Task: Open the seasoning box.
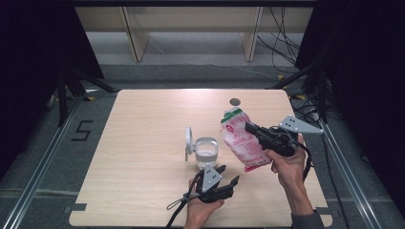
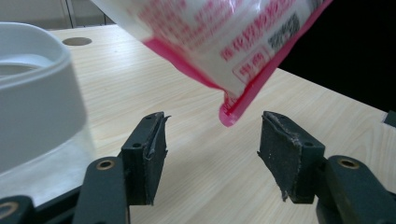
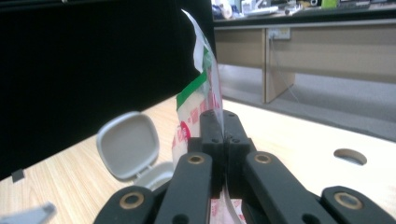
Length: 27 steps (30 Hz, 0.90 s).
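A person's right gripper, jaws clamped on the side of a pink-and-white bag, holds it tilted above the tabletop just beside an open container with its lid flipped up. The left gripper waits below the bag's lower corner, jaws apart and empty. Judging by the pose, the bag is being readied for pouring into the container; the next move likely calls for the left jaws to pinch that bottom corner and steady the tilt.

Light wood-grain table, round hole near its far edge, open-lidded clear container standing mid-table
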{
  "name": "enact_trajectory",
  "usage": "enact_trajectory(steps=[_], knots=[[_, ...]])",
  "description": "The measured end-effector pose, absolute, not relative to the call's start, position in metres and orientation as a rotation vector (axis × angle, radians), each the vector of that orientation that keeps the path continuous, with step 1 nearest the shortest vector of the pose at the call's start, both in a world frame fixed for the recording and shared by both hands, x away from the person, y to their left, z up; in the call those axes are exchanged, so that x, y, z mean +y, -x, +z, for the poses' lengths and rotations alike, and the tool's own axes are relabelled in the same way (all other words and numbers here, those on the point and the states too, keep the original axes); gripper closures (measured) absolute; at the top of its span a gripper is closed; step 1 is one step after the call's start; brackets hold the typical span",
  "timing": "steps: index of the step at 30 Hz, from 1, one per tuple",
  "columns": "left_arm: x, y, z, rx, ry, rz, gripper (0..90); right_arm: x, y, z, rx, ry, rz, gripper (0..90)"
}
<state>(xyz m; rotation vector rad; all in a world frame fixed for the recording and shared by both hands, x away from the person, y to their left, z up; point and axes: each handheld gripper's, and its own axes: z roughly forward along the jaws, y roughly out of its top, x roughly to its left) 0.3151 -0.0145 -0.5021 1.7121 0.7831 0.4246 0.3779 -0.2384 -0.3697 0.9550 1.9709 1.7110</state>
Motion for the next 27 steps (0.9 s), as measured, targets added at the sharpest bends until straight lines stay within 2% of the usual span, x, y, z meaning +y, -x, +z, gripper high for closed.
enact_trajectory(steps=[1,9,20,27], knots=[[-0.011,-0.313,-0.502,0.828,-1.694,0.426,40.9,-0.238,-0.378,-0.373,1.974,-0.974,1.709,90.0],[0.004,-0.307,-0.498,0.837,-1.688,0.479,41.0,-0.249,-0.383,-0.405,2.022,-1.054,1.676,90.0],[0.014,-0.308,-0.498,0.843,-1.699,0.501,40.8,-0.278,-0.359,-0.405,2.013,-1.055,1.626,90.0],[0.021,-0.310,-0.496,0.836,-1.697,0.527,40.9,-0.295,-0.357,-0.408,2.019,-1.071,1.522,90.0]])
